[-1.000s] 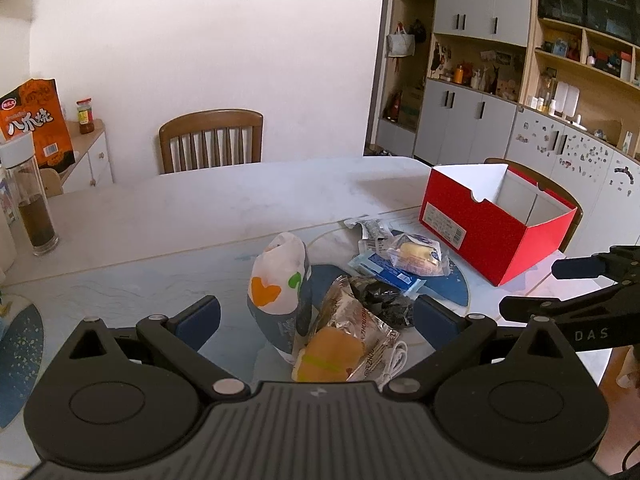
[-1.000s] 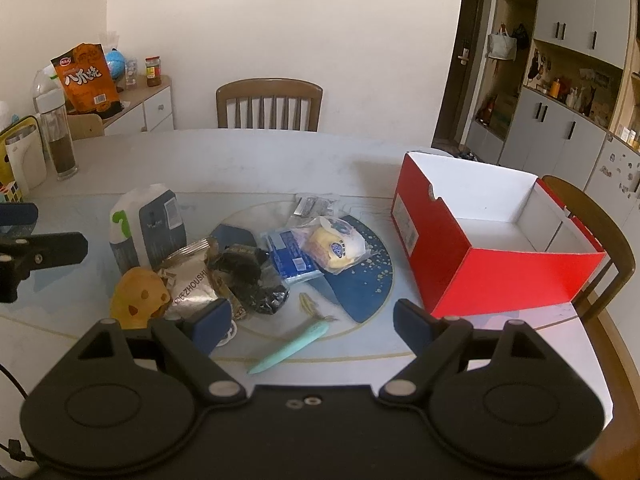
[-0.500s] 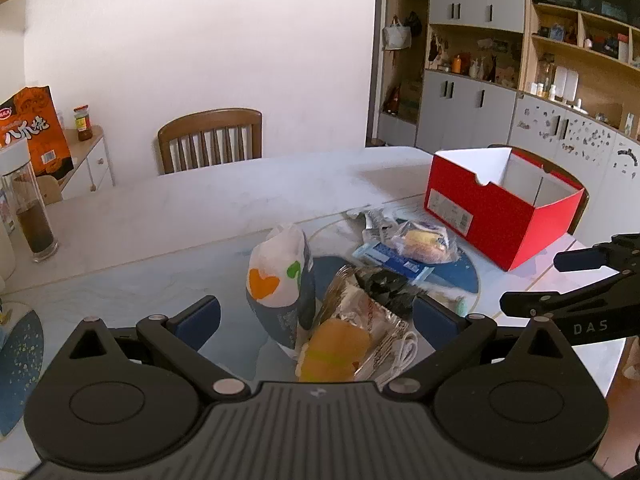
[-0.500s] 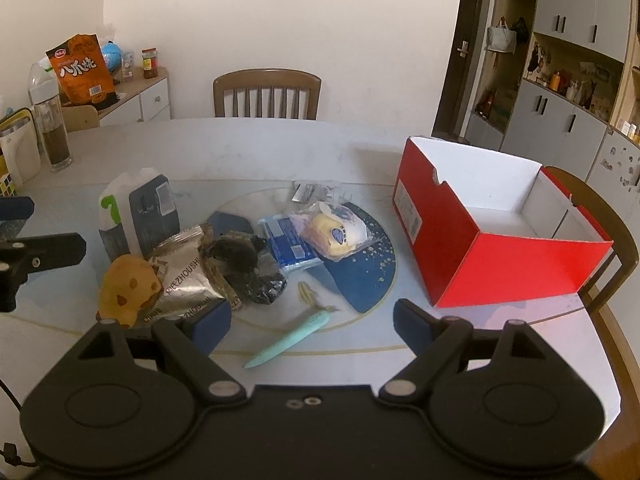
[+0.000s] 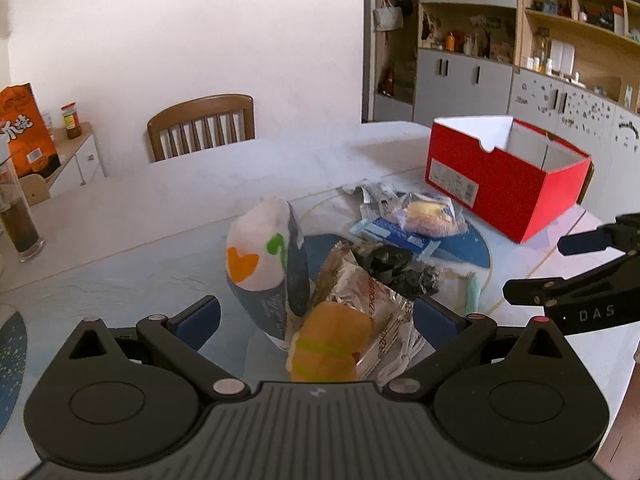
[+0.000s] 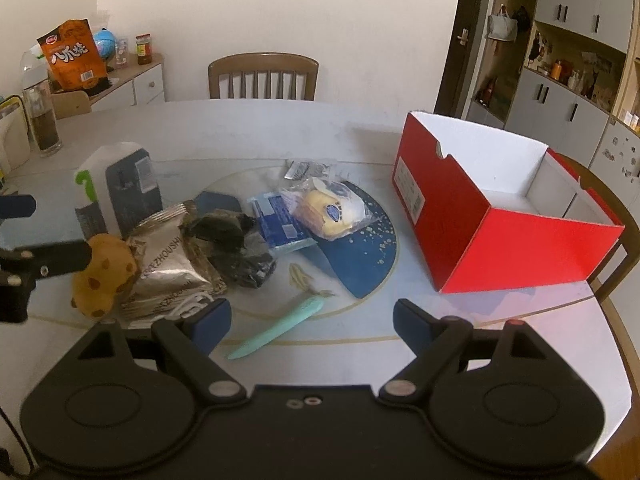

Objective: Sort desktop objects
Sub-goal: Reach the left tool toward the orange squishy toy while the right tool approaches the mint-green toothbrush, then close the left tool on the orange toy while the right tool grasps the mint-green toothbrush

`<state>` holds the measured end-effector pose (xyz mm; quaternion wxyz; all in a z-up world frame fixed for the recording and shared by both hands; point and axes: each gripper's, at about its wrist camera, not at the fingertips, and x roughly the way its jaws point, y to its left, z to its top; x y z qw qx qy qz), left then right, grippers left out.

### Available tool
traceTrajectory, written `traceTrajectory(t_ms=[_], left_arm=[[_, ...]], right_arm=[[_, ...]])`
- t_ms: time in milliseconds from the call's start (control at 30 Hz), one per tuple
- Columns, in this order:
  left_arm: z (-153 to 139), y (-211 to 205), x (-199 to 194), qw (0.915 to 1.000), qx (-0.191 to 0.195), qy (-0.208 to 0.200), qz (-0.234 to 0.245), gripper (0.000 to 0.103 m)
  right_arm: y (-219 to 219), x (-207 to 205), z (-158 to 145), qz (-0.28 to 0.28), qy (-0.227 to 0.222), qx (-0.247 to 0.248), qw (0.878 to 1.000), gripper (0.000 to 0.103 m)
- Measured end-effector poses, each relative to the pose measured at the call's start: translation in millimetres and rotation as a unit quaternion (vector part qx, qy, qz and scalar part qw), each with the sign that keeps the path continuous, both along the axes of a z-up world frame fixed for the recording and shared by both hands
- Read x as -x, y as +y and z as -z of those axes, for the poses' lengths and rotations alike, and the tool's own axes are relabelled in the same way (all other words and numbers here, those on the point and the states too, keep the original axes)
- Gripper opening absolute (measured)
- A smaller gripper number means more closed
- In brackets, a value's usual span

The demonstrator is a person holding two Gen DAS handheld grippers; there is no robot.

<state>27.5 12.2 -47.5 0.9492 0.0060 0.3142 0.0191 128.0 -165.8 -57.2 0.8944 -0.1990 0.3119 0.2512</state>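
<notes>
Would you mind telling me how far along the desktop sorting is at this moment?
Nothing looks sorted yet: the red box shows only bare white walls and floor where visible. Both the left gripper and right gripper are open and hold nothing. Everything is left: the yellow plush, silver packet, black bag, wrapped bun and teal pen lie on the table.

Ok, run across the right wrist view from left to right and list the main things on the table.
Orange spotted plush toy → silver foil packet → black crumpled bag → wrapped bun → red box.
</notes>
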Motion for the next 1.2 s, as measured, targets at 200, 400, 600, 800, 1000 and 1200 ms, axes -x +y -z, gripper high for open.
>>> traceTrajectory(t_ms=[200, 400, 600, 800, 1000, 1200], left_arm=[[17.2, -5.8, -8.3, 0.9996, 0.002, 0.028, 0.003, 0.103], [27.9, -1.7, -7.2, 0.9992, 0.008, 0.037, -0.011, 0.102], [35.3, 0.3, -7.4, 0.9986, 0.008, 0.050, -0.011, 0.096], [40.8, -1.3, -8.9, 0.9982, 0.003, 0.059, -0.011, 0.087], [43.8, 0.9, -13.1, 0.9977, -0.003, 0.065, -0.017, 0.075], [43.7, 2.2, -12.9, 0.9978, 0.001, 0.065, -0.015, 0.065]], right_arm=[[3.8, -11.6, 14.4, 0.001, 0.017, 0.013, 1.000, 0.088], [10.6, -18.3, 24.4, -0.005, 0.027, 0.020, 0.999, 0.087], [16.7, -26.4, 33.7, -0.004, 0.035, 0.027, 0.999, 0.085], [28.7, -32.3, 43.9, -0.008, 0.046, 0.042, 0.998, 0.075], [35.7, -36.0, 49.9, -0.009, 0.057, 0.046, 0.997, 0.069], [34.7, -41.0, 50.1, 0.000, 0.073, 0.028, 0.997, 0.064]])
